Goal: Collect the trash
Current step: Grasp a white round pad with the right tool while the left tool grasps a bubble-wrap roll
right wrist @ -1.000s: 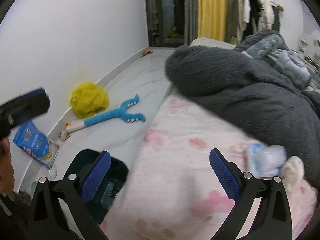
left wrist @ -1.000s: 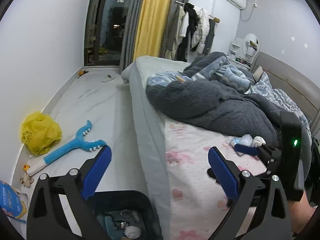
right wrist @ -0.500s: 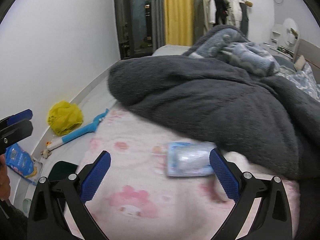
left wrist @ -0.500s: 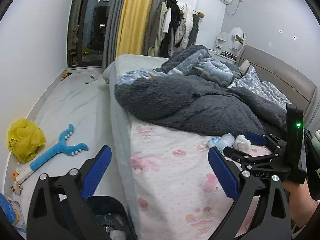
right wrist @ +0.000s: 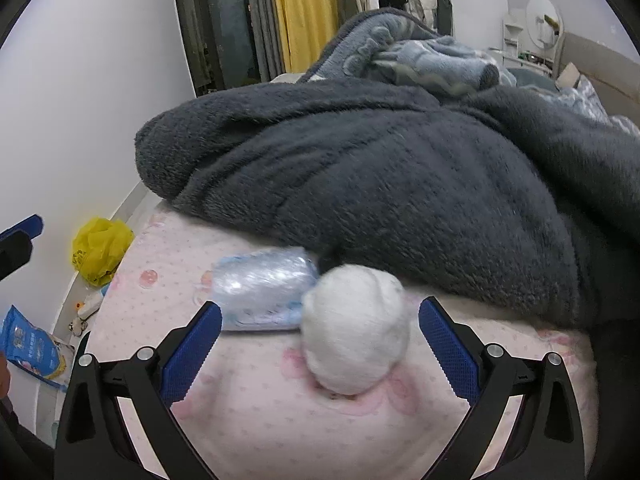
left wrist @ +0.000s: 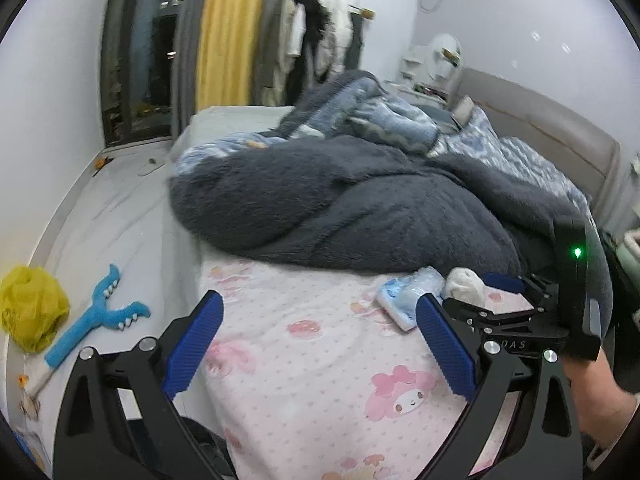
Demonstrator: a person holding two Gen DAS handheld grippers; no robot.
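A crumpled white tissue ball (right wrist: 356,328) lies on the pink bed sheet (right wrist: 280,420), between the open fingers of my right gripper (right wrist: 320,350). A light blue plastic wrapper (right wrist: 262,292) lies just left of it. Both show in the left wrist view: the tissue ball (left wrist: 464,284) and the wrapper (left wrist: 408,296), with my right gripper (left wrist: 470,300) open around the tissue. My left gripper (left wrist: 320,348) is open and empty above the sheet near the bed's edge. The dark bin (left wrist: 200,452) shows only as a sliver below it.
A heaped dark grey blanket (right wrist: 380,168) lies right behind the trash. On the floor to the left are a yellow plastic bag (left wrist: 32,308), a blue toy (left wrist: 96,324) and a blue packet (right wrist: 28,344). A white wall runs along the left.
My right gripper has moved forward over the bed until the tissue ball sits between its fingers. My left gripper has swung right from the bin towards the bed.
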